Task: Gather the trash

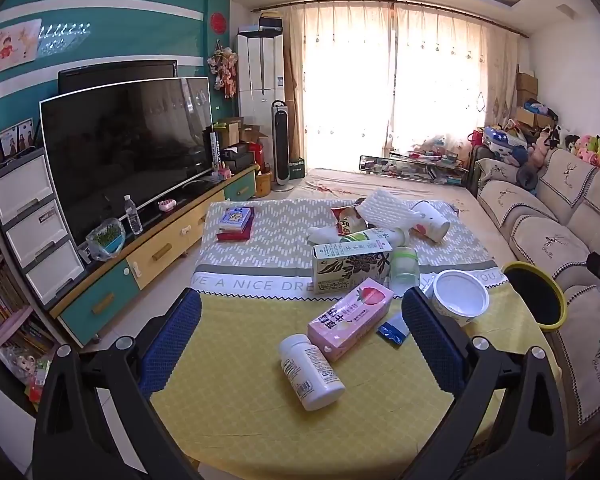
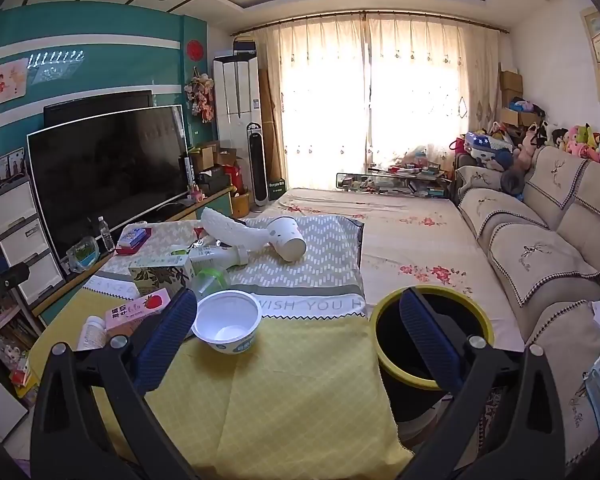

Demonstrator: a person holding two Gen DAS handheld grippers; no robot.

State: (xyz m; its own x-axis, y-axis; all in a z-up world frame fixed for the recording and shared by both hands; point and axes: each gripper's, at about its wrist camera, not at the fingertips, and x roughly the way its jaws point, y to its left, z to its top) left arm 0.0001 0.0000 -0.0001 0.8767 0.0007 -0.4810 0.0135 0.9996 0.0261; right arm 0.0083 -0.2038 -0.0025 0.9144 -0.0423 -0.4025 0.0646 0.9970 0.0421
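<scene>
Yellow cloth (image 1: 240, 380) covers the near half of the table, and most of the trash lies where it meets the grey patterned cloth beyond. The left gripper (image 1: 300, 332) hangs over the near edge with its blue fingers wide apart, nothing between them; a white pill bottle (image 1: 311, 372) lies on its side there, touching a pink strawberry carton (image 1: 350, 318). Just beyond stand a flowered carton (image 1: 350, 270) and a green-capped bottle (image 1: 404, 266). The right gripper (image 2: 296, 332) is likewise spread and holding nothing, with a white bowl (image 2: 227, 326) near its left finger. A yellow-rimmed bin (image 2: 432, 300) stands just off the table's right edge, beside the sofa (image 2: 540, 256). Farther off lies a tipped paper cup (image 2: 288, 240).
</scene>
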